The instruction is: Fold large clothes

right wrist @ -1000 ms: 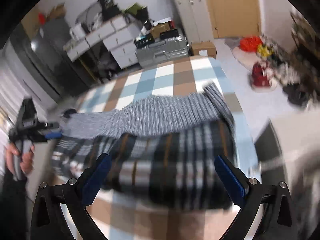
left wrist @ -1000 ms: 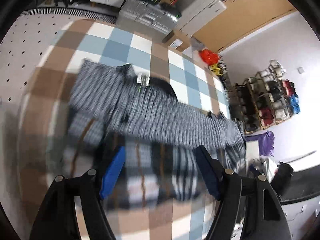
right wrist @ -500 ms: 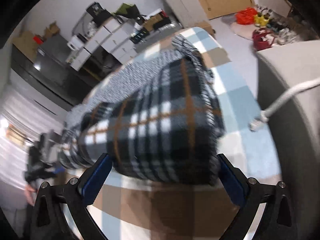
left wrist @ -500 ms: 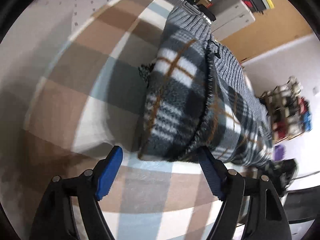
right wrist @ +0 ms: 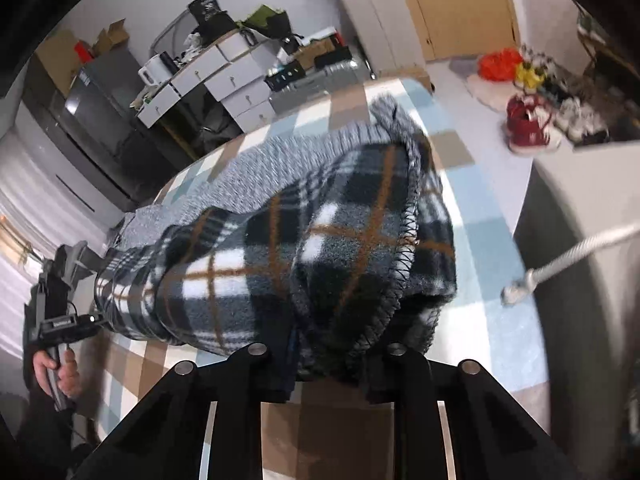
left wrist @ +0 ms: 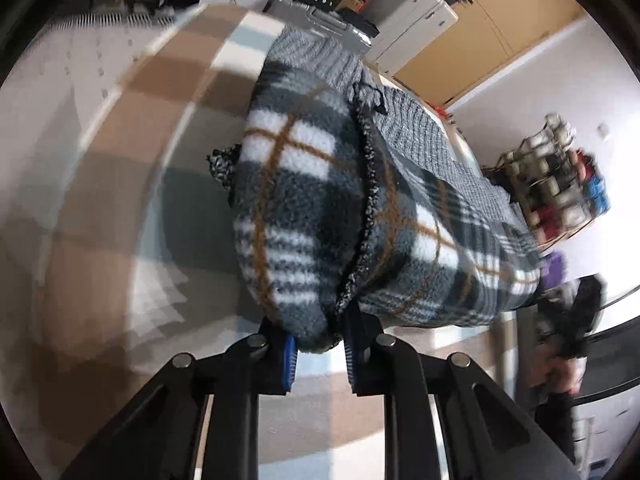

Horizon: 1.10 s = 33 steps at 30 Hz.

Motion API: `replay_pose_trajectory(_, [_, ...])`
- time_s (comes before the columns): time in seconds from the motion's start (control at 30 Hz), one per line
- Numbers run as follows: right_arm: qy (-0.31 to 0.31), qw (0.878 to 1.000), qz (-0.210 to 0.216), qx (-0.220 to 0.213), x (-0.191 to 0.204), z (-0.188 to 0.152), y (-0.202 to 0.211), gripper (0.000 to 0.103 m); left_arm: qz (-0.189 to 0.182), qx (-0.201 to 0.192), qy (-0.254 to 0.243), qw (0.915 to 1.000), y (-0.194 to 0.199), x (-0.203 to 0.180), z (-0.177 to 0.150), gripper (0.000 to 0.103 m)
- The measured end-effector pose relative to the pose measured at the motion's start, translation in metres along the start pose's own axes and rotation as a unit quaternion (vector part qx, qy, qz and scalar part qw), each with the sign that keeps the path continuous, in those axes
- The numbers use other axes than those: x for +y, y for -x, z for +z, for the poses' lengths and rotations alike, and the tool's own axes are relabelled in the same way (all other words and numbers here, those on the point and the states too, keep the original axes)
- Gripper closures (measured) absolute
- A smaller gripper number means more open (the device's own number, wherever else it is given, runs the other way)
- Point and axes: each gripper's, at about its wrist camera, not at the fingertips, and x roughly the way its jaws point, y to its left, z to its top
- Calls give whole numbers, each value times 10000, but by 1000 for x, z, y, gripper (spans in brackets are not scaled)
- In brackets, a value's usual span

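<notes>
Both tongs [left wrist: 318,354] [right wrist: 328,372] closing on the plaid garment's [left wrist: 304,208] near edge.

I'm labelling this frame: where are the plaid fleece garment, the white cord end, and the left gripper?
plaid fleece garment [left wrist: 292,200]: left wrist view, its white check.
white cord end [right wrist: 516,290]: right wrist view, frayed tip.
left gripper [left wrist: 318,354]: left wrist view, jaws closing on the fleece corner.

- One plaid fleece garment [left wrist: 304,216], grey ribbed lining showing.
- Two claws: the left claw [left wrist: 318,354] and the right claw [right wrist: 326,364].
- One checked cloth [left wrist: 120,152] spread beneath.
- One silver suitcase [right wrist: 316,80].
- One white cord [right wrist: 560,260].
- One shoe rack [left wrist: 560,184].
</notes>
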Motion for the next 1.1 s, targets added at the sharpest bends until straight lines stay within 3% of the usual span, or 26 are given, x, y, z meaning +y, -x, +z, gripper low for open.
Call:
replay_pose_trajectory(0.23, [141, 9992, -368, -63, -1, 12, 9, 84, 486, 34, -410, 9980, 3, -14, 29, 90])
replay_pose_trajectory(0.37, [98, 9979, -635, 40, -14, 17, 5, 85, 579, 198, -525, 9967, -8, -5, 21, 90])
replay_pose_trajectory(0.57, [104, 9960, -864, 183, -26, 18, -2, 85, 191, 192, 2, 9996, -6, 25, 22, 90])
replay_pose_trajectory(0.67, [240, 9948, -961, 222, -26, 16, -3, 83, 165, 117, 4, 9998, -6, 24, 19, 89])
replay_pose_trajectory(0.73, [-28, 9957, -835, 405, -36, 13, -8, 75, 170, 137, 86, 9997, -7, 26, 16, 89])
replay_pose_trajectory(0.77, [-242, 9965, -694, 396, -42, 10, -6, 65, 142, 124, 117, 9998, -4, 25, 15, 88])
replay_pose_trajectory(0.8, [-339, 9967, -612, 415, -44, 7, -4, 50, 39, 138, 155, 9998, 0, 24, 12, 86])
replay_pose_trajectory(0.87, [-431, 9957, -643, 504, -47, 2, 4, 32, -12, 215, 243, 9995, 10, 18, 8, 84])
replay_pose_trajectory(0.93, [-602, 9966, -475, 302, -48, -5, 25, 27, -96, 131, 386, 9991, 23, 17, 1, 83])
replay_pose_trajectory(1.0, [-919, 9953, -182, 236, -51, -12, 44, 0, -184, -76, 478, 9987, 43, 14, -11, 81])
replay_pose_trajectory(1.07, [-1343, 9908, 153, 92, -52, -23, 63, 0, -518, -188, 621, 9965, 57, 11, -23, 72])
replay_pose_trajectory(1.1, [-1474, 9884, 360, 84, -52, -28, 68, 0, -894, -227, 718, 9931, 62, 8, -31, 66])
